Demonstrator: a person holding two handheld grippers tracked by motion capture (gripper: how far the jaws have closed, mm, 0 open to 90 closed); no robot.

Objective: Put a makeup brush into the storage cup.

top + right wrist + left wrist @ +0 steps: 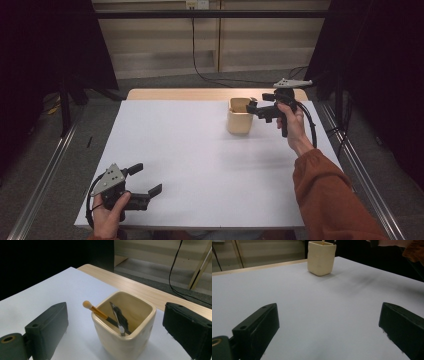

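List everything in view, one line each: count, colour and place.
cup: one, cream, far right part of the table, between the right hand-held gripper's open jaws.
pencil: one, orange with a black lower part, leaning in the cup, its rounded end over the rim.
pen: one, dark with a silver end, leaning in the cup.
table: one, white top with a wooden far edge.
left hand-held gripper: one, black, near left corner, open.
right hand-held gripper: one, black, beside the cup, open.
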